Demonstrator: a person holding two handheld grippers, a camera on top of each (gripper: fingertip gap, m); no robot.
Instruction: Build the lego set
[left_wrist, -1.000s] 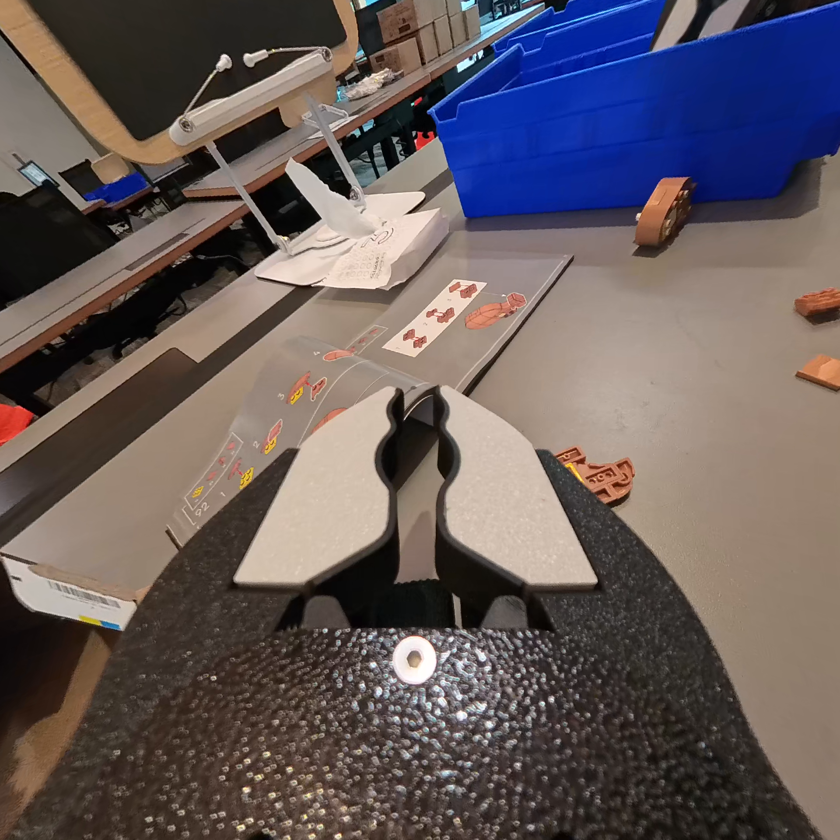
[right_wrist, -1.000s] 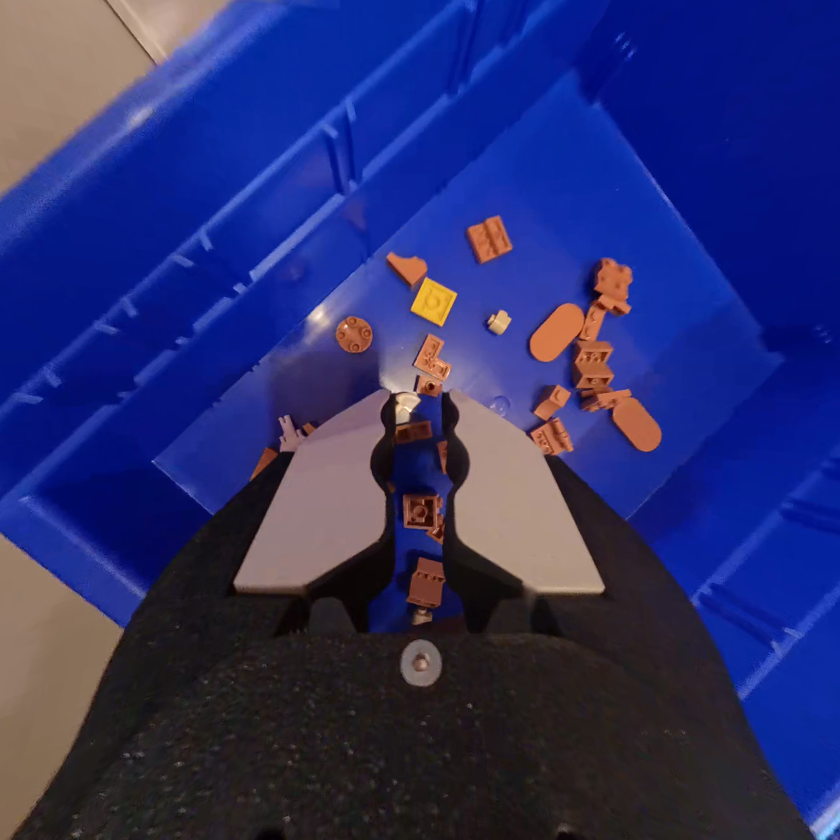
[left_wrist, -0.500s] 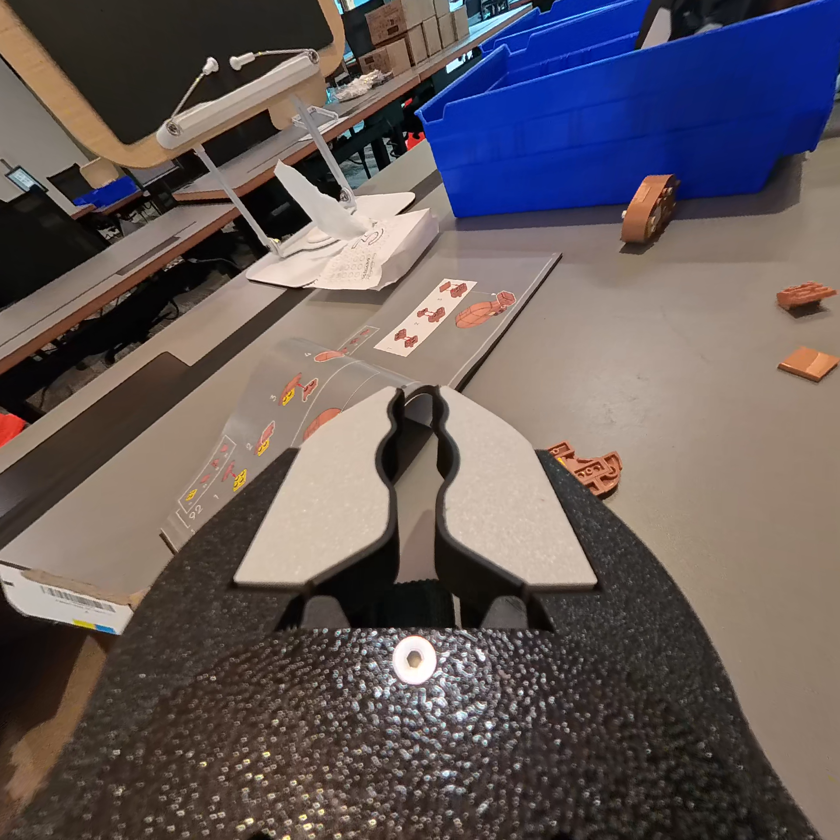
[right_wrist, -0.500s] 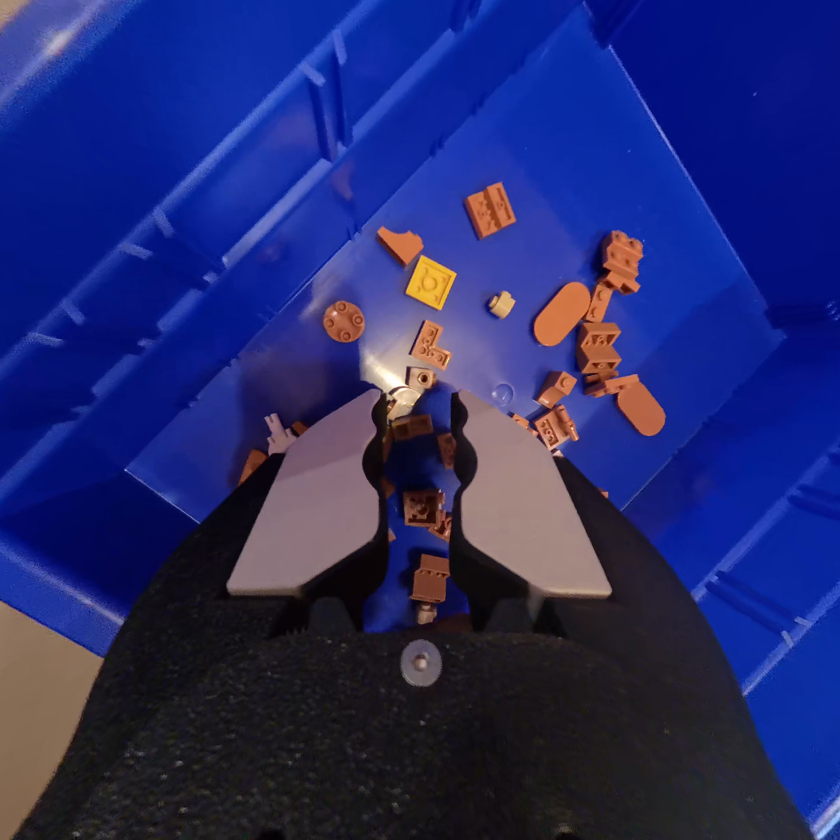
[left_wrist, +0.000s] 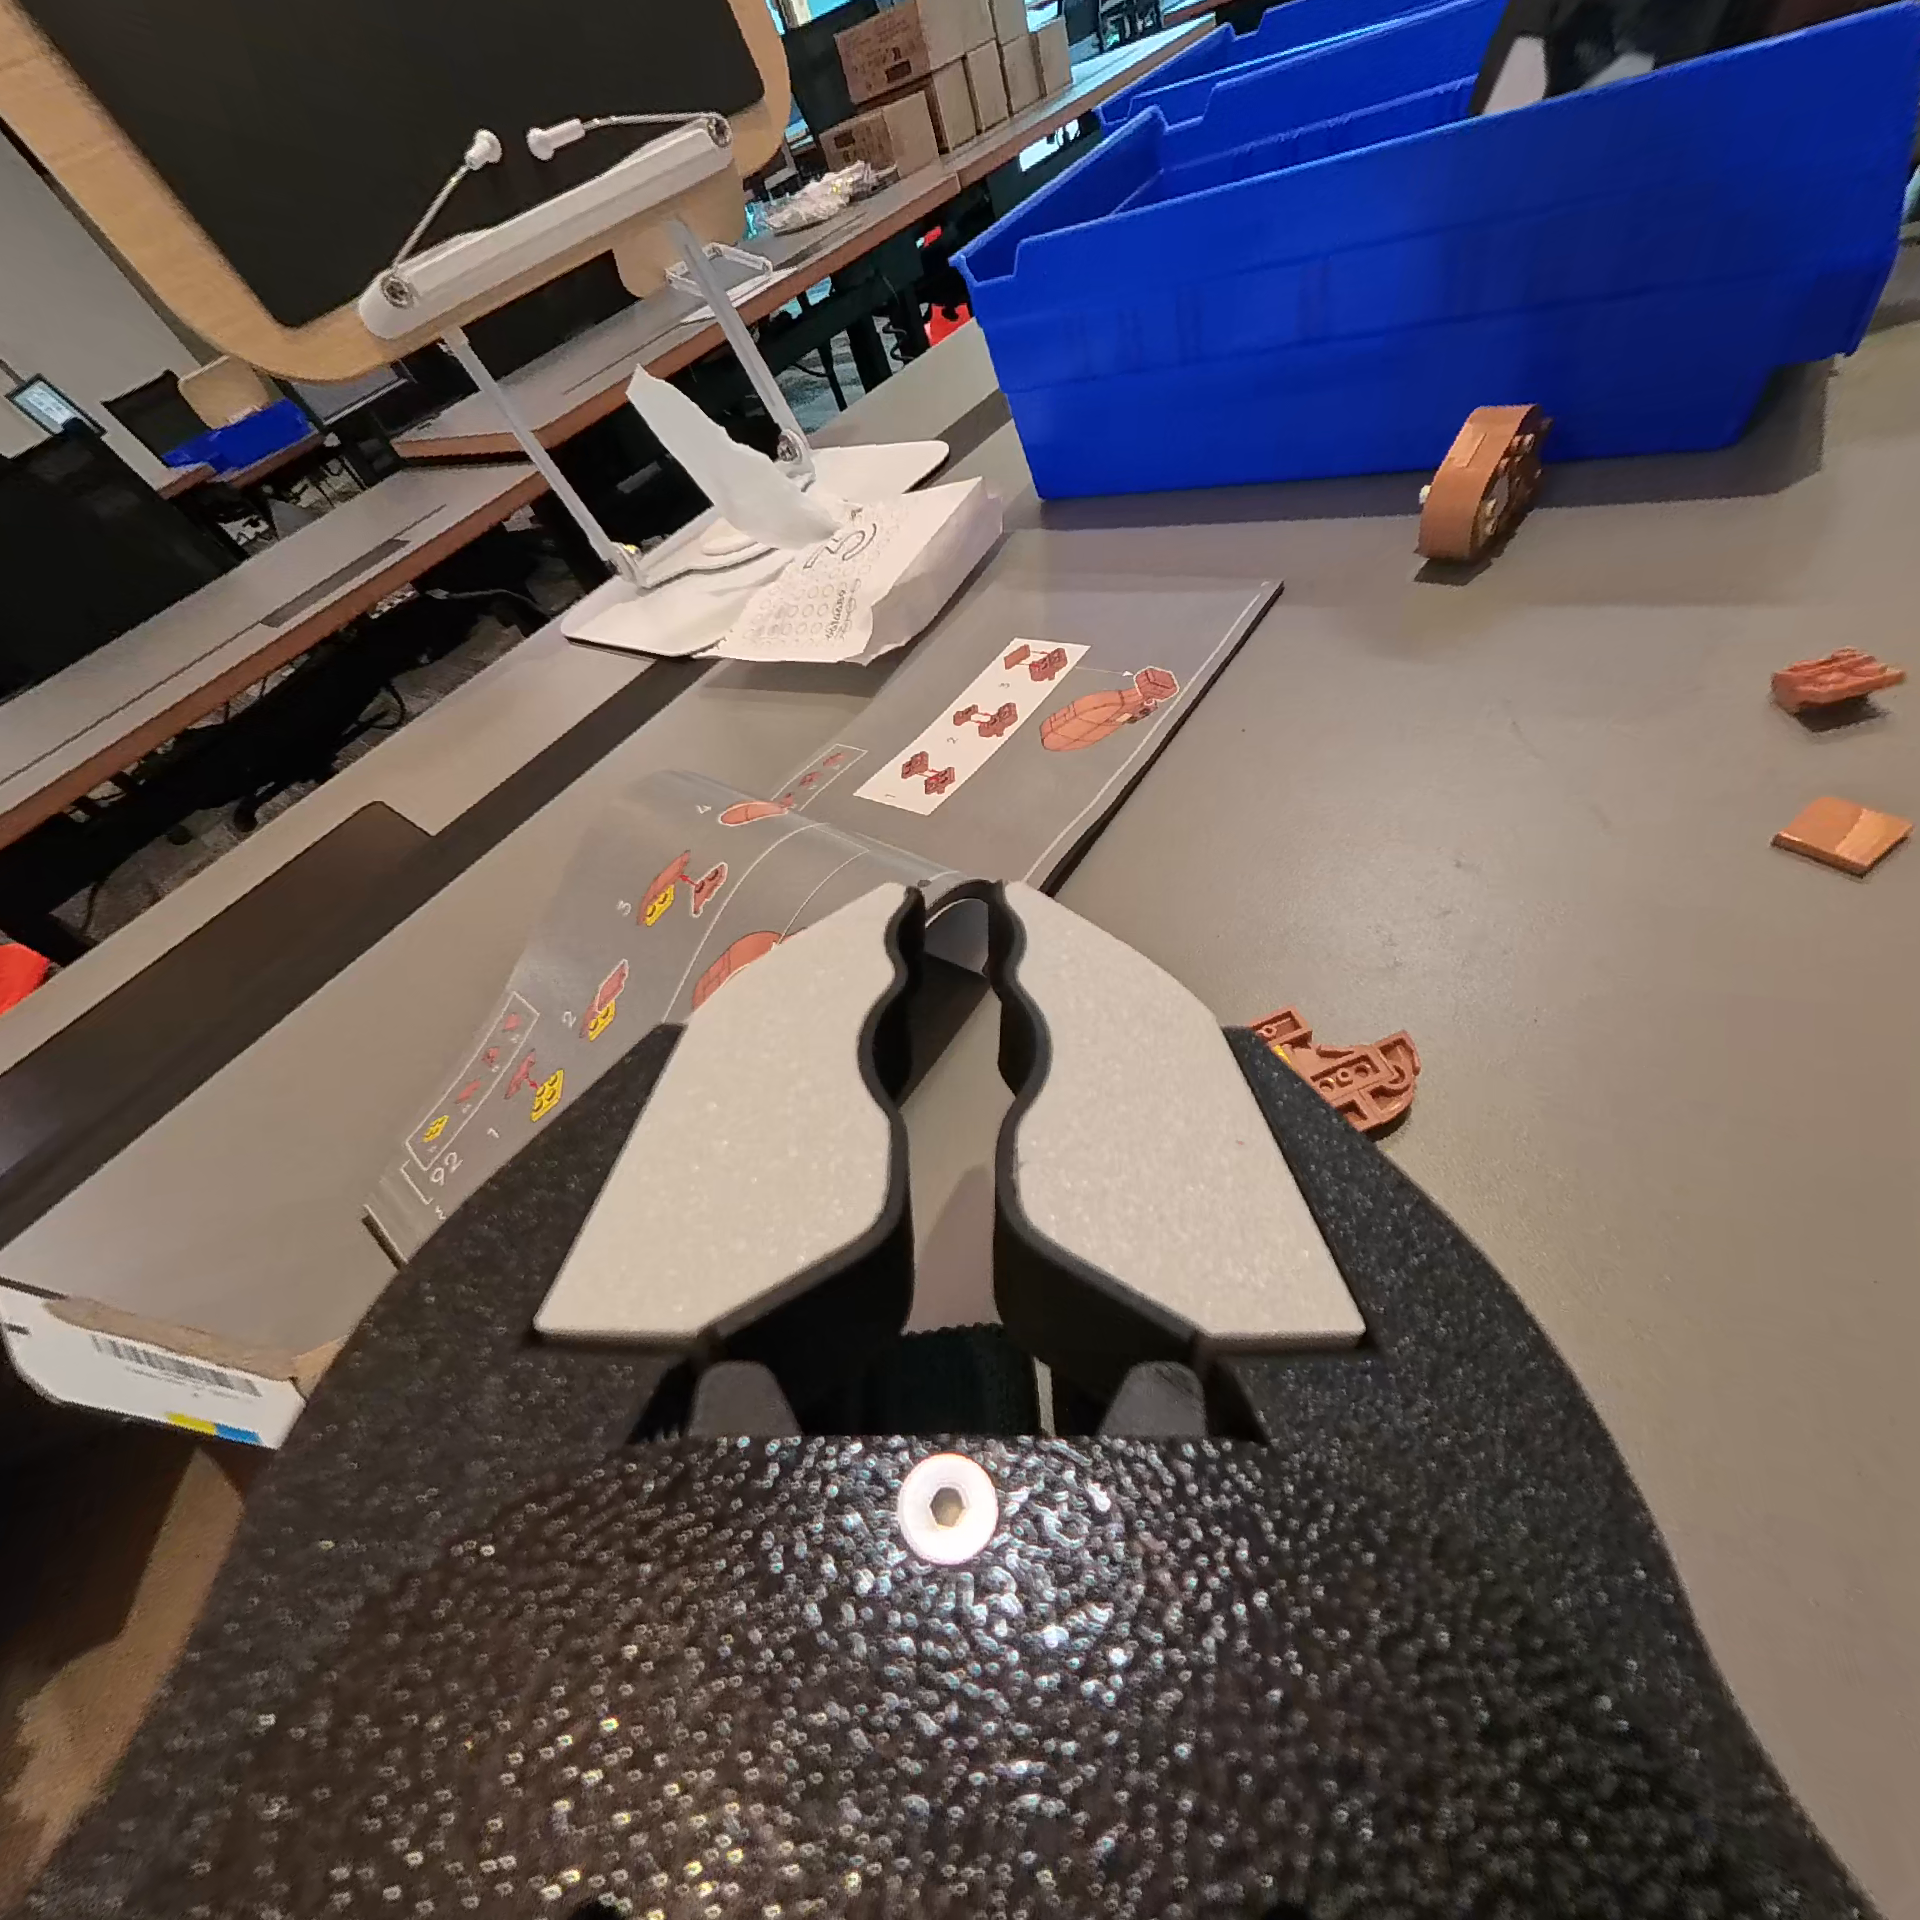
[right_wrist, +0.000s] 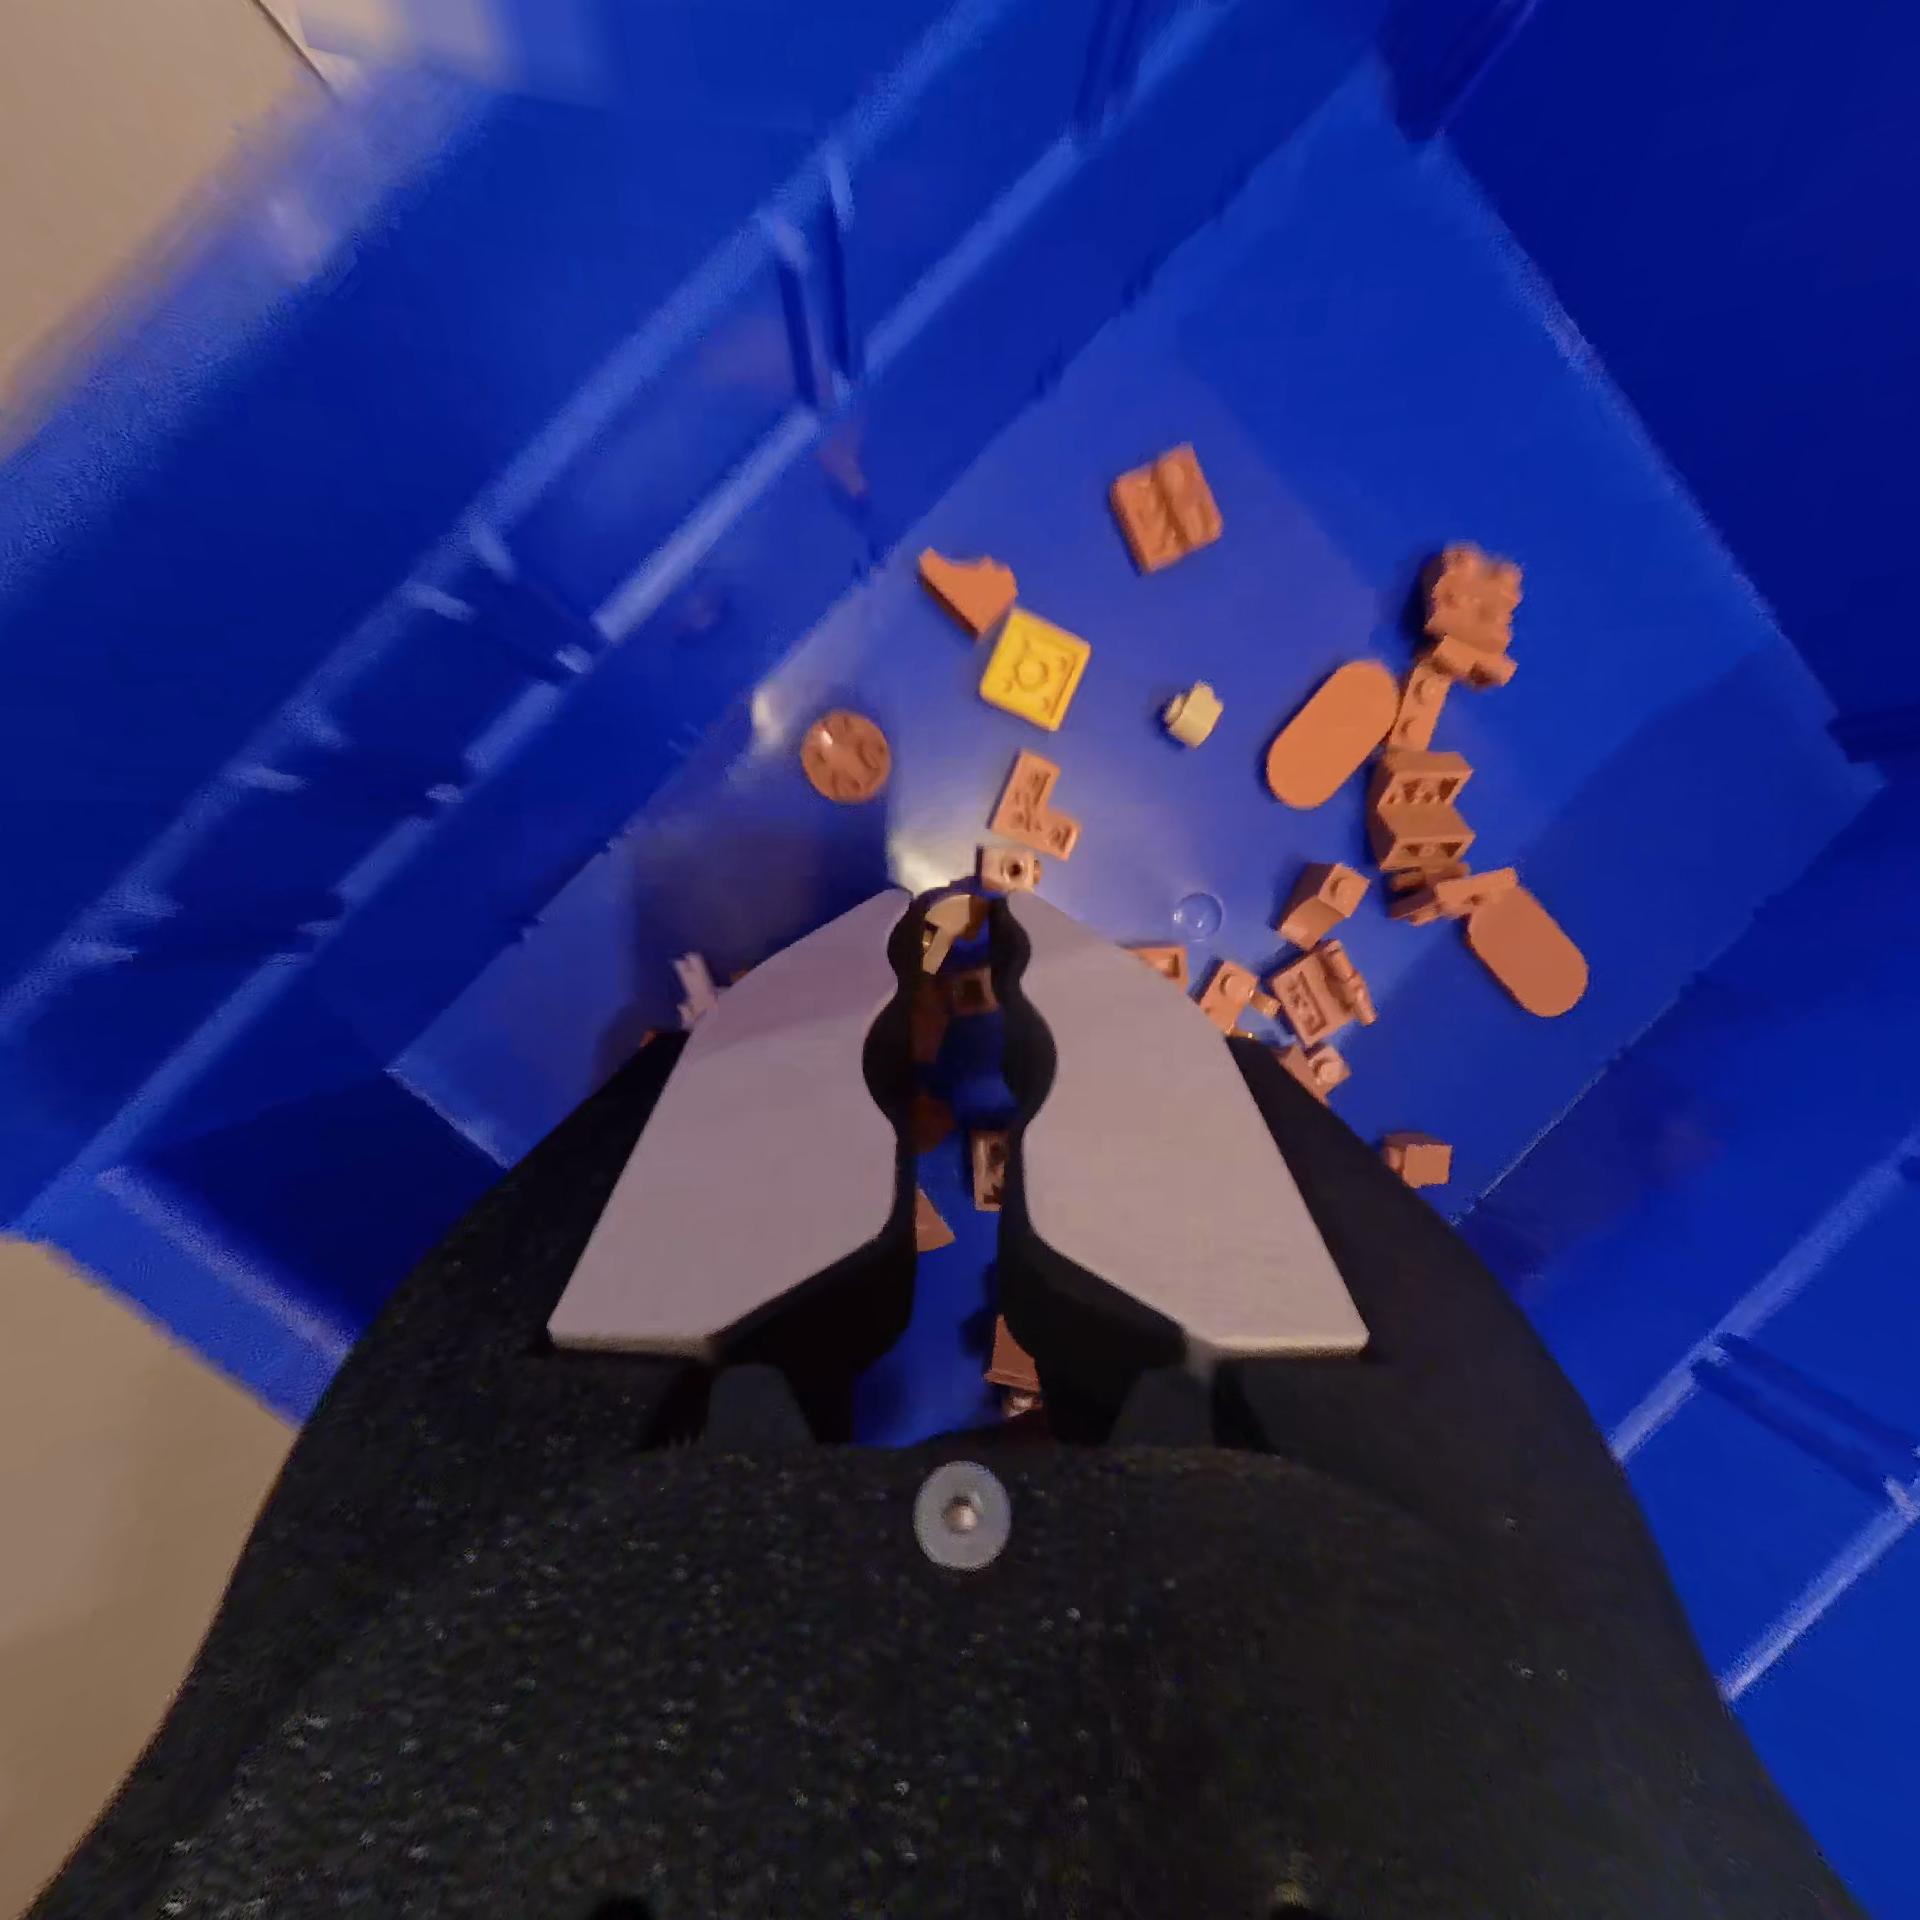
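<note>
The right hand-held gripper (right_wrist: 961, 914) points down into a blue bin (right_wrist: 416, 520), its grey fingers (right_wrist: 790, 1091) drawn close with only a narrow gap. At the very tips sits a small pale tan piece (right_wrist: 951, 925); the view is blurred, so I cannot tell whether the pads press on it or it simply lies on the bin floor between them. Just beyond the tips lies a small brown single-stud brick (right_wrist: 1010, 868), then an L-shaped brown plate (right_wrist: 1034, 805). Farther out are a round brown plate (right_wrist: 844, 755), a yellow square plate (right_wrist: 1034, 670), a small cream piece (right_wrist: 1193, 715), a clear stud (right_wrist: 1197, 914) and two long oval brown tiles (right_wrist: 1332, 732), with more brown bricks scattered to the right.

The left hand-held gripper (left_wrist: 961, 899) hovers over a grey bench (left_wrist: 1507, 1143), its fingers (left_wrist: 1143, 1122) nearly together with a slim gap and nothing between them. Its tips sit above the curled page of an open instruction booklet (left_wrist: 1039, 727). Beside its right finger lies a brown built piece (left_wrist: 1340, 1075). Farther off on the bench are a flat brown tile (left_wrist: 1841, 836), a small brown brick (left_wrist: 1834, 681) and a rounded brown assembly (left_wrist: 1481, 483) against a blue bin (left_wrist: 1455, 281). A white stand (left_wrist: 582, 239) and crumpled paper bag (left_wrist: 831, 582) stand behind the booklet.
</note>
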